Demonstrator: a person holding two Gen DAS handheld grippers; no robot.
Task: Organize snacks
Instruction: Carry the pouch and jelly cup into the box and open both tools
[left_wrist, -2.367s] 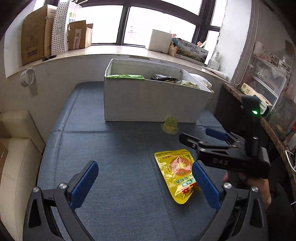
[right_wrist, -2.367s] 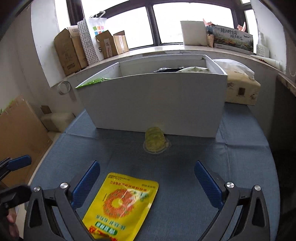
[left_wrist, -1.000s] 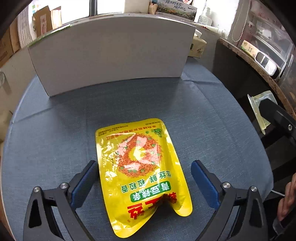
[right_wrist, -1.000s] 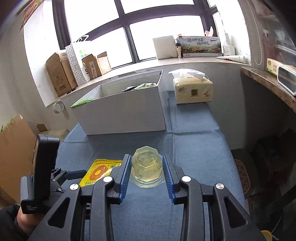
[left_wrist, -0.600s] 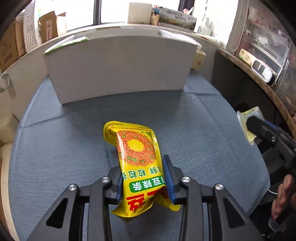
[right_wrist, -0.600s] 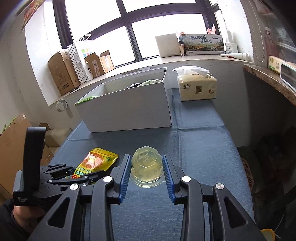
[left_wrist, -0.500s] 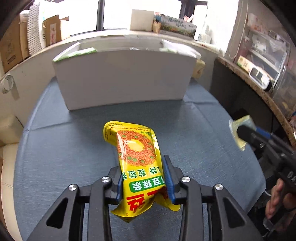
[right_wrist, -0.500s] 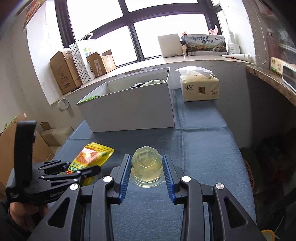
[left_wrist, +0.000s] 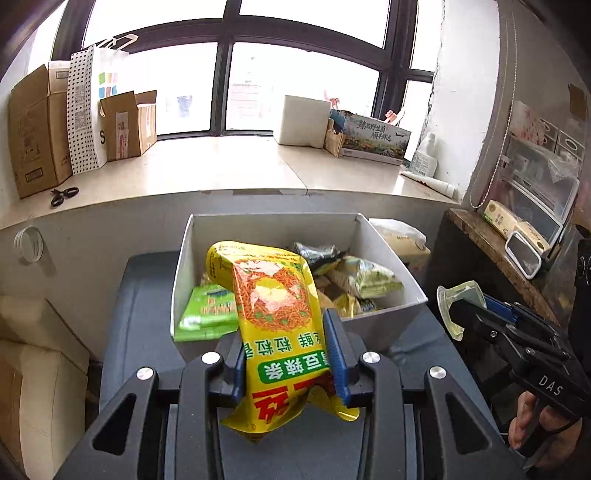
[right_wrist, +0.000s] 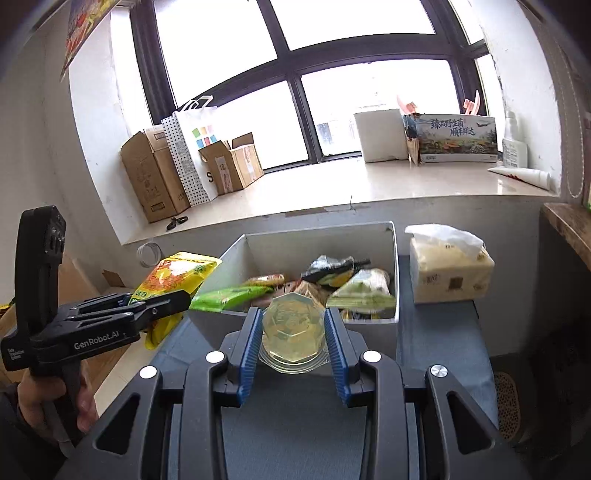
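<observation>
Daylight from a wide window is falling over a blue-grey cloth surface (left_wrist: 144, 317) that is carrying an open white rectangular box (left_wrist: 384, 254) already half full of snack packets. Nearest the lens, the left hand-held gripper (left_wrist: 288, 363) is pinching its blue pads tight on the lower part of a yellow foil snack pouch with red and green print (left_wrist: 275, 306); the pouch's long axis is running forward and up from the jaws, its free top end drooping over the box's near wall, above a flat green packet (left_wrist: 208, 314). So the box is lying straight ahead and below, and this hand looks the nearer to a drop. The right hand-held gripper (right_wrist: 291, 332) is clamping a clear faceted jelly cup (right_wrist: 293, 326) by its sides, clear of the cloth, just short of the same near wall, with the box interior directly beyond. A wrapped tissue pack (right_wrist: 448, 271) is sitting just right of the box.
</observation>
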